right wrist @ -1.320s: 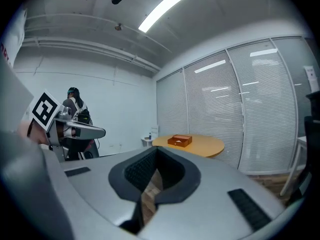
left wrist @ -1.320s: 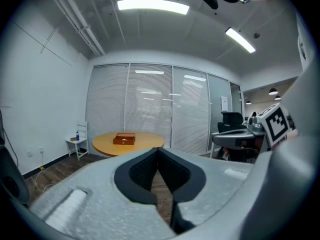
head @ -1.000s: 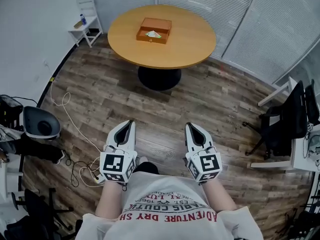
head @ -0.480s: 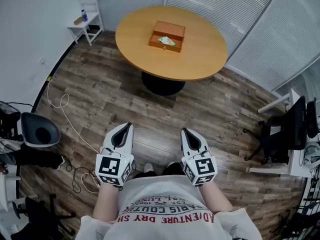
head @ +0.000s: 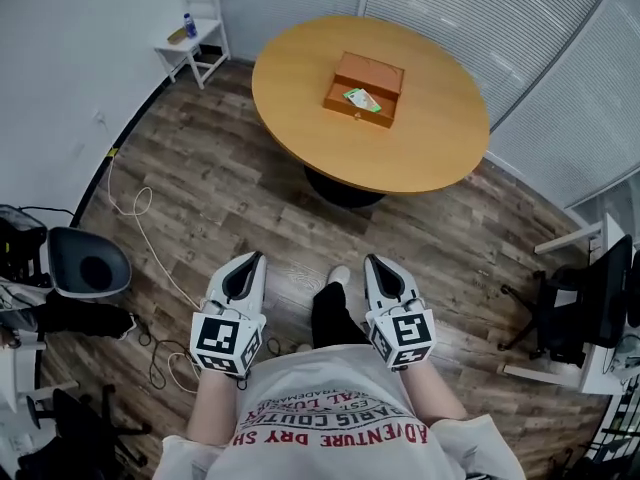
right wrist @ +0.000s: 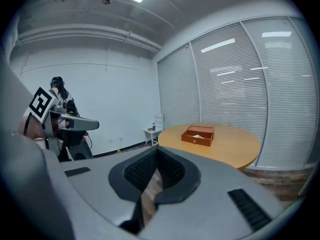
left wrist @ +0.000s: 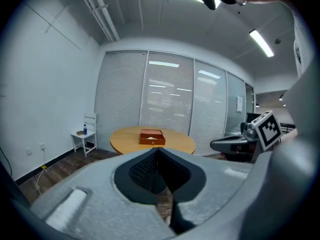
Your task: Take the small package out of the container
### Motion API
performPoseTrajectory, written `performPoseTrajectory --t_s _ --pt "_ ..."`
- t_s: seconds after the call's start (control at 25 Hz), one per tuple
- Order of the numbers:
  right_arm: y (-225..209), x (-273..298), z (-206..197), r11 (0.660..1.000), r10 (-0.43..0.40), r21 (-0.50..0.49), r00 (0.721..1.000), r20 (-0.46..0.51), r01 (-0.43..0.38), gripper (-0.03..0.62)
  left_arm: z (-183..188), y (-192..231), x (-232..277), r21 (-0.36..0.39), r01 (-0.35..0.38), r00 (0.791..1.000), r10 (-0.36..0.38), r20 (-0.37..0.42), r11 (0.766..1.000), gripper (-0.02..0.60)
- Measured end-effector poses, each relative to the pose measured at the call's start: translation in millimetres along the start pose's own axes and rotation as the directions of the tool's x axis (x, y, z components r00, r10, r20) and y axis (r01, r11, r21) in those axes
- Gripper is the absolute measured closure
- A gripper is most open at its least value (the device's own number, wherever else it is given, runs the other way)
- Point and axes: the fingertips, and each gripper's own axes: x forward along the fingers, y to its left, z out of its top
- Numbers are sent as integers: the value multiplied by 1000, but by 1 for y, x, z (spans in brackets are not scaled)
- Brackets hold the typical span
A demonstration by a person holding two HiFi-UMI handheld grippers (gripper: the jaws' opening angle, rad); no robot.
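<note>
An open orange-brown wooden box point(head: 364, 89) point(left wrist: 152, 136) point(right wrist: 198, 135) sits on a round wooden table point(head: 440, 138) across the room. Inside it lies a small white-and-green package point(head: 362, 99). My left gripper point(head: 250, 260) point(left wrist: 158, 150) and right gripper point(head: 373, 261) point(right wrist: 157, 151) are held close to my body over the floor, well short of the table. On both, the jaw tips meet with nothing between them.
A small white side table point(head: 193, 40) with a bottle point(head: 190, 25) stands by the left wall. A grey chair point(head: 88, 264) and cables point(head: 140, 218) lie at the left, black office chairs point(head: 590, 298) at the right. Blinds line the far wall.
The table and box have drawn nearer and shifted right in the head view as I walk toward them. Both grippers keep the same shut pose in front of me.
</note>
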Motion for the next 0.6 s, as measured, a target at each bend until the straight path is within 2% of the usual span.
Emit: performPoseTrajectory --t_s 0.2,0.4,0.6 --pt "-49 72 22 999 35 -31 999 -11 -35 586 24 31 88 30 -31 999 32 -27 999 571" --pt "-120 134 46 1000 26 13 999 -31 -26 586 64 40 192 51 9 999 -7 -34 999 571" --pt "-179 179 63 999 15 31 999 -38 -13 586 94 39 269 69 37 999 -35 -27 997 571"
